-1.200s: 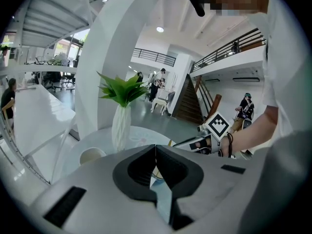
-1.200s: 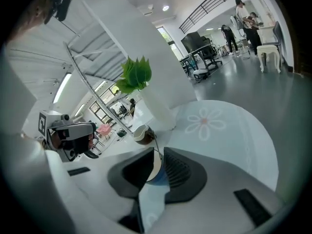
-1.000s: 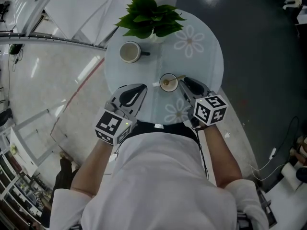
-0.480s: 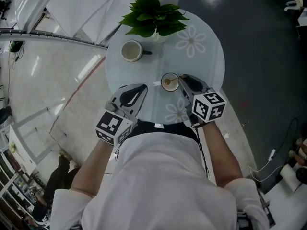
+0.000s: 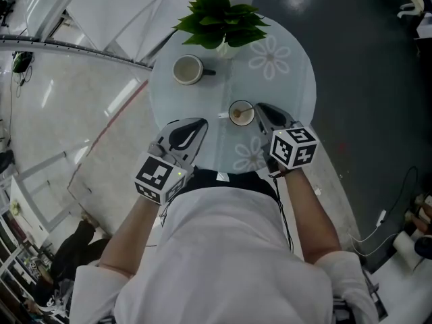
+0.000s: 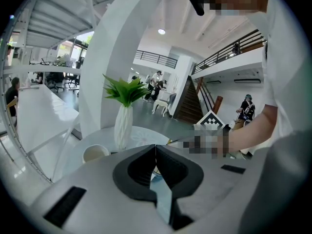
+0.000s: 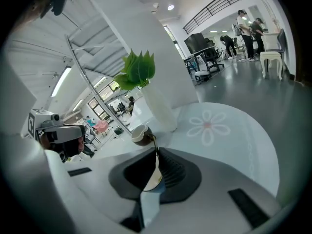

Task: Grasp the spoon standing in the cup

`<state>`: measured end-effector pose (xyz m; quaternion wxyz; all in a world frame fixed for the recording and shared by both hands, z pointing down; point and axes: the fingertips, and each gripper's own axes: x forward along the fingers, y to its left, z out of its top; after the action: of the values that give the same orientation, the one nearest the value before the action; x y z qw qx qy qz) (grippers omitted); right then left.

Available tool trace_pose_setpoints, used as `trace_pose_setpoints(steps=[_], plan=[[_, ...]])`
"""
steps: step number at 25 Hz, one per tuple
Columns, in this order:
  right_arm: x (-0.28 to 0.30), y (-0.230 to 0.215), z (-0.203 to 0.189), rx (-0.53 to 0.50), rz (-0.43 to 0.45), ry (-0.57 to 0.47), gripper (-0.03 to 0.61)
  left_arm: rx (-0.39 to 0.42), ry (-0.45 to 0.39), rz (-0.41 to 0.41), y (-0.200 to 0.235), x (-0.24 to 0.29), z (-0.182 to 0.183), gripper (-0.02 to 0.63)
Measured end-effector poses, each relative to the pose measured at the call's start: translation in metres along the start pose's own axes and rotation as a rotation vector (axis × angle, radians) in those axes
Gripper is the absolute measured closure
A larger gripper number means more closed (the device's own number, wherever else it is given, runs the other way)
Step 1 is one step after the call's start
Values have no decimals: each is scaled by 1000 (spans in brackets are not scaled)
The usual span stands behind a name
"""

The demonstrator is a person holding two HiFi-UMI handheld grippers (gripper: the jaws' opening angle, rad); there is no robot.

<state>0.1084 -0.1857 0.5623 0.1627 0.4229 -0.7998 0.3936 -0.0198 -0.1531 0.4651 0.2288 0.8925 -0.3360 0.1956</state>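
Note:
A small dark-rimmed cup (image 5: 241,113) stands near the middle of the round glass table (image 5: 297,86). My right gripper (image 5: 258,109) is at the cup's right rim. In the right gripper view the cup (image 7: 141,135) is just ahead, and the thin spoon handle (image 7: 154,145) runs from it down into the closed jaws of the right gripper (image 7: 156,153), which is shut on it. My left gripper (image 5: 200,122) hovers over the table's near left part, shut and holding nothing, with its tips (image 6: 155,147) pressed together.
A white mug (image 5: 187,69) sits at the table's far left. A leafy plant in a white vase (image 5: 224,20) stands at the far edge, seen also as the vase (image 6: 123,126) (image 7: 158,106). Flower prints mark the glass. Floor lies all round the table.
My right gripper has moved a little left up to the cup. The spoon handle that stuck out to the right is now covered by its fingers. The left gripper has stayed put.

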Motion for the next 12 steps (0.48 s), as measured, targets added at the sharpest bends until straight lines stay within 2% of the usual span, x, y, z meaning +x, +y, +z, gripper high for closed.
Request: trace_pose_setpoints(steps=[12], plan=[[-21,7,12,-27,-53,-49,551,18,-30,-14,-4,-19,2,592]])
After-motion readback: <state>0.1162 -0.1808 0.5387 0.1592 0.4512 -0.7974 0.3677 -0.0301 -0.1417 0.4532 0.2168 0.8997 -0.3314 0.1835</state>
